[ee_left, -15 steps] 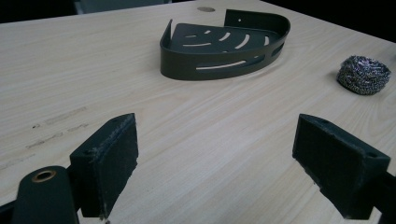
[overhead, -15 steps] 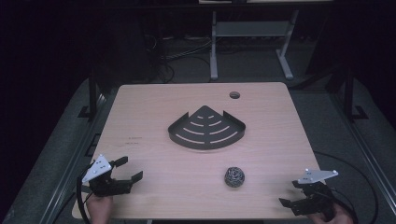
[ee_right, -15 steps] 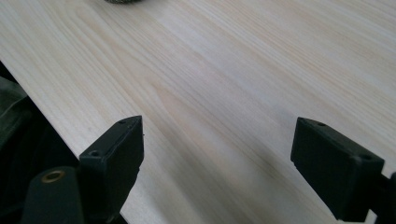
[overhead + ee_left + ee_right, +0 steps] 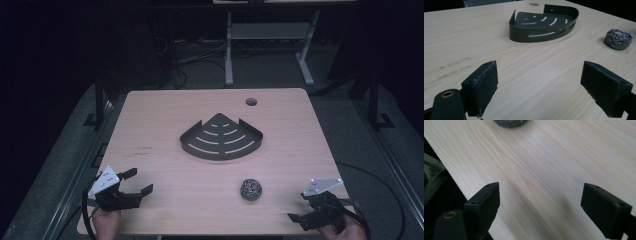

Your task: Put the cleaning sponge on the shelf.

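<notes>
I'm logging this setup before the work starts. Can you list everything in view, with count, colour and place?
corner shelf basket: 1, black, middle of the table
steel scourer: 1, silver, near side, right of centre
table: 1, light wood, round hole near the far edge
metal stand: 1, grey, on the floor behind the table
left gripper: 1, black, near left corner, jaws open, nothing between them
right gripper: 1, black, near right corner, jaws open, nothing between them
</notes>
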The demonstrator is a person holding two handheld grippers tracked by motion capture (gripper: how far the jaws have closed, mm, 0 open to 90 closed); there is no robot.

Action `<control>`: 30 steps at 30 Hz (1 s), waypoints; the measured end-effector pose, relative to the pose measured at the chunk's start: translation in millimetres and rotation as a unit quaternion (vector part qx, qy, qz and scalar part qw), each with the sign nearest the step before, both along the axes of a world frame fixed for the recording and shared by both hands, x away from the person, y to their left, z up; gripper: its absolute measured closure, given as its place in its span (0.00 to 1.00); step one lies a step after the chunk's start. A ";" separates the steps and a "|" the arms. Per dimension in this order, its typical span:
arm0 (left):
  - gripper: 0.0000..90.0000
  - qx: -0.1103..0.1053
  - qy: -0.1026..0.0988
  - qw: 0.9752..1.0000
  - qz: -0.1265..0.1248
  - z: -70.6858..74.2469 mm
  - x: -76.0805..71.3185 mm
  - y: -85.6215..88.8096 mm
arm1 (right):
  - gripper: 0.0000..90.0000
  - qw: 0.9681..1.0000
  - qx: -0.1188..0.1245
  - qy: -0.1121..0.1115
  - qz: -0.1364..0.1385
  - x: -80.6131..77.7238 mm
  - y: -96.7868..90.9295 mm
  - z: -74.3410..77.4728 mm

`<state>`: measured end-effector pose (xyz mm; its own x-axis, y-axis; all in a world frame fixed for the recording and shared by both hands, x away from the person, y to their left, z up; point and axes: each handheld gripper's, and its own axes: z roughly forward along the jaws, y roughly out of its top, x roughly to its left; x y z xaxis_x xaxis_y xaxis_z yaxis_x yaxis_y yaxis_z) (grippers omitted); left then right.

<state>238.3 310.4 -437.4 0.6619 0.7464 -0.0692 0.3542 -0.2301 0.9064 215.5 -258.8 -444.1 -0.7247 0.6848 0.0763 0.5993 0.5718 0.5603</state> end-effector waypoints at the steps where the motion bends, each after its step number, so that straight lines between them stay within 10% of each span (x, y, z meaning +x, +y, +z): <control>1: 0.15 0.000 0.002 1.000 0.000 0.1 0.0 0.0 | 0.17 1.000 0.000 0.001 0.006 1.1 2.9 0.6; 30: 0.15 -0.001 0.002 1.000 0.003 0.3 -1.0 1.0 | 0.16 0.998 -0.022 0.008 0.057 16.0 42.8 1.6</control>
<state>237.4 311.5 -437.1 0.6574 0.7500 -0.0727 0.3593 -0.2271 0.9052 231.5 -216.0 -442.5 -0.7975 0.6003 0.0603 0.5372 0.6610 0.5239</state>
